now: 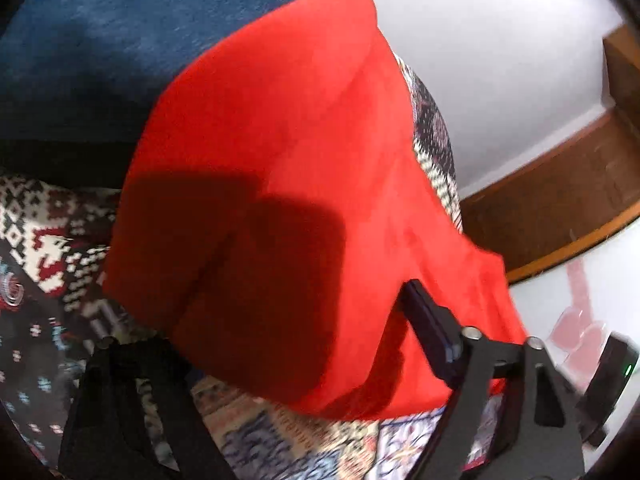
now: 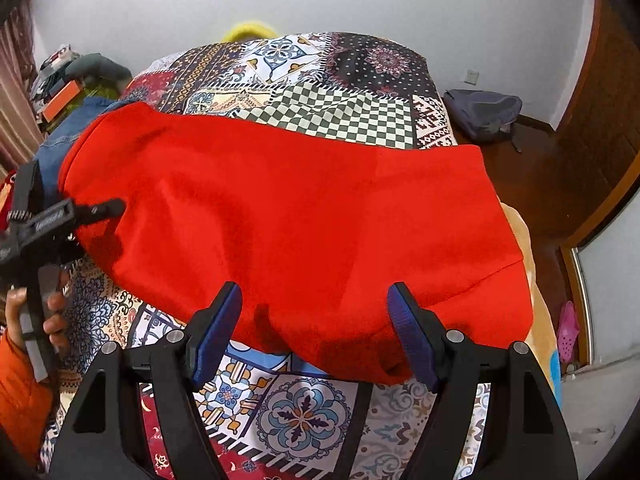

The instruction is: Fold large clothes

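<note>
1. Red garment (image 2: 288,216) lies folded across the bed (image 2: 320,92), on a patchwork cover (image 2: 308,408). The long side runs left to right in the right wrist view; the near edge hangs over the cover just ahead of the right claw.
2. Right claw (image 2: 316,332): jaws wide, blue pads either side of the garment's near edge. The pads don't press the cloth, so no grip.
3. Left claw (image 1: 280,320): in its own view only the right finger (image 1: 428,320) is clear, lying against the red cloth. The left finger is hidden under the cloth and in shadow. Jaws look wide; grip on the cloth can't be told.
4. Only the right wrist view shows the left claw from outside (image 2: 100,210): it sits at the garment's left end, tip touching the cloth, held by a hand (image 2: 52,312) with an orange sleeve (image 2: 20,392).
5. Only the left wrist view shows a blue fabric (image 1: 120,40) beyond the garment's far end. The right view gets just a denim-coloured corner of it (image 2: 72,128).
6. Only the right wrist view shows the room: dark bag (image 2: 484,112) on the floor right of the bed, pink slipper (image 2: 568,332) near the right edge, clutter far left.
7. Left view is blurred; fine detail is unreliable.
</note>
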Available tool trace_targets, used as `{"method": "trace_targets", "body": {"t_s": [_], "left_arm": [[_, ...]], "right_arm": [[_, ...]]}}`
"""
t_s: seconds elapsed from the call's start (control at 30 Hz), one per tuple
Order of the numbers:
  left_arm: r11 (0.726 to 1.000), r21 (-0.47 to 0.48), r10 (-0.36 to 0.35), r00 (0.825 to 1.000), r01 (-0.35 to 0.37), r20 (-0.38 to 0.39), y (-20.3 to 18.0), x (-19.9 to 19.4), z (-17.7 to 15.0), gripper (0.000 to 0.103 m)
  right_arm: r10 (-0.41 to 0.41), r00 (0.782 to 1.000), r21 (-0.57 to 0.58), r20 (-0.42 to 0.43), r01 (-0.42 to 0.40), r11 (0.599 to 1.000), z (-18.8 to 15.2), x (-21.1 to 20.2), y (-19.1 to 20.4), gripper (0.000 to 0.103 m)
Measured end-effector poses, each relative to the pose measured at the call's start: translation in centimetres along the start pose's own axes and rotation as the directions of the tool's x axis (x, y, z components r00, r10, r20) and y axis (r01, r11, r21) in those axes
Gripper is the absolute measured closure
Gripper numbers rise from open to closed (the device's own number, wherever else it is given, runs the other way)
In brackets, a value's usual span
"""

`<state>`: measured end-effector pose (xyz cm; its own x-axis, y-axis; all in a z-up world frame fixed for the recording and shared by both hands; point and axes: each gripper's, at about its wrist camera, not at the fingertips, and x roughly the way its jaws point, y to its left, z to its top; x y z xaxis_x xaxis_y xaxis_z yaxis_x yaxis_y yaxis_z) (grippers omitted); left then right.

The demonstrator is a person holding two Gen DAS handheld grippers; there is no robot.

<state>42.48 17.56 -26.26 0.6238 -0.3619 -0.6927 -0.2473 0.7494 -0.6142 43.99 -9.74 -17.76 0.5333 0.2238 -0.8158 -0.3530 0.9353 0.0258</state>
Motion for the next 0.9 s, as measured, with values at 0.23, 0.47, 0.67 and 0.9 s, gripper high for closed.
{"method": "trace_targets", "body": {"t_s": [0.23,0.47,0.67,0.9], "left_arm": [[0.996,-0.074,0.046,0.999,-0.044,0.017,-2.5,-0.6,0.2,0.088],[0.999,0.034,-0.026,0.991,0.022,0.129,-9.5,-5.6,-0.1,0.096],[0.986,0.158,-0.085,0.961,0.045,0.262,-13.6,-11.8,0.7,0.098],[0.949,0.302,-0.046,0.909,-0.089,0.413,-15.7,-17.3,0.9,0.098]], "right_arm": [[-0.001,1.0,-0.02,-0.012,0.0,1.0,0.3,0.0,0.4,0.031],[0.06,0.998,-0.008,-0.004,-0.06,0.998,1.9,-0.7,0.9,0.031],[0.149,0.989,0.016,0.007,-0.149,0.989,5.1,-0.2,2.9,0.031],[0.338,0.939,0.089,-0.06,-0.332,0.939,6.6,4.1,7.6,0.031]]}}
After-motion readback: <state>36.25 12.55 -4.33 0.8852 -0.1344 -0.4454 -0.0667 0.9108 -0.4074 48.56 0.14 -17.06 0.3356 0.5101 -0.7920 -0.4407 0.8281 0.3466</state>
